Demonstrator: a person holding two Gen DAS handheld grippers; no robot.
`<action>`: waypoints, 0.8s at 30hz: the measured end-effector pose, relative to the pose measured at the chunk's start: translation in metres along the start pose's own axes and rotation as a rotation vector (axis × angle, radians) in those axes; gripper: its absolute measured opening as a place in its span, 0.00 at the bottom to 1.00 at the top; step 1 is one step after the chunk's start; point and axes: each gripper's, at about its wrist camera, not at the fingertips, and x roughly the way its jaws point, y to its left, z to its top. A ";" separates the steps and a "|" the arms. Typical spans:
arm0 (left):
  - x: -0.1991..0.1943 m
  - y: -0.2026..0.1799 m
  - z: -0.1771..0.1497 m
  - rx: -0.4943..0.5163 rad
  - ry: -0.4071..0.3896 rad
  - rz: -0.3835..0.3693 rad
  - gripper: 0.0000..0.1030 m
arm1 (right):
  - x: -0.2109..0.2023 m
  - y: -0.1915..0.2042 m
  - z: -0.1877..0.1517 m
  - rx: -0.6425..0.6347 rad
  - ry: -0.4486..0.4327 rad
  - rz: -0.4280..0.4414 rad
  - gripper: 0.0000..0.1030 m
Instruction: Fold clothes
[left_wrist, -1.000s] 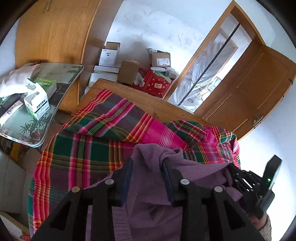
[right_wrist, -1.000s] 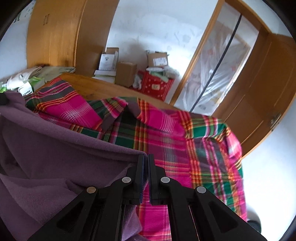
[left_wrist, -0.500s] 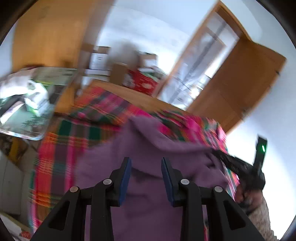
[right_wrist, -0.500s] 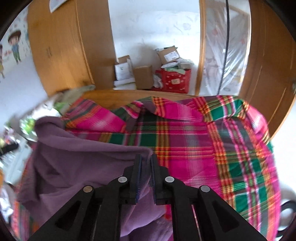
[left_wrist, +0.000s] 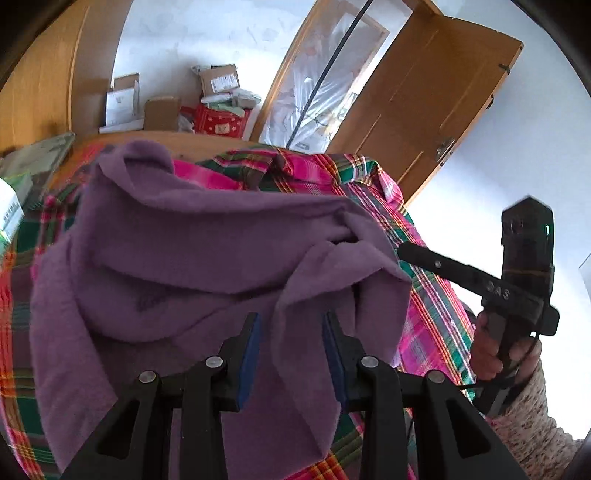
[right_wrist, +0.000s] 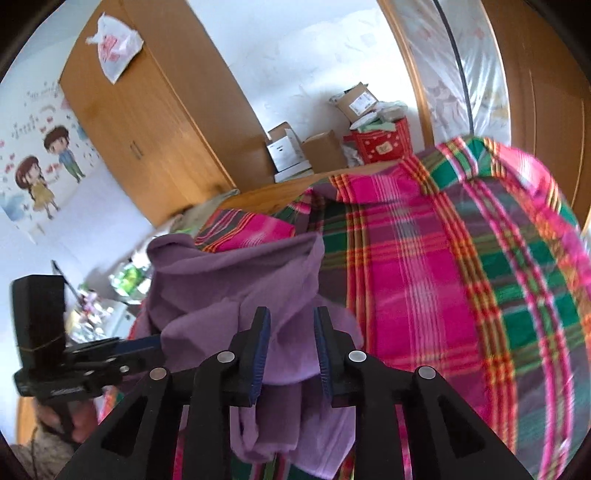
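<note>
Plaid bedspread (left_wrist: 424, 280) is carrying our purple garment (left_wrist: 192, 258), bunched and awaiting flattening; left gripper (left_wrist: 291, 347) and right gripper (right_wrist: 291, 350) are hovering wide over it, gripping nothing.

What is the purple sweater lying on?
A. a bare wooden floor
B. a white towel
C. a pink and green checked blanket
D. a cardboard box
C: the purple sweater is spread in a rumpled heap over the pink and green checked blanket, which shows all around it.
</note>
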 end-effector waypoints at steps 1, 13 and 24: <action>0.004 0.000 -0.001 -0.008 0.013 -0.014 0.33 | 0.000 -0.003 -0.003 0.018 0.004 0.030 0.24; 0.019 0.000 -0.004 -0.056 0.015 -0.028 0.09 | 0.017 0.005 -0.021 0.043 0.027 0.203 0.10; -0.005 0.019 -0.007 -0.135 -0.076 -0.019 0.02 | 0.006 0.004 -0.015 0.002 -0.050 0.141 0.06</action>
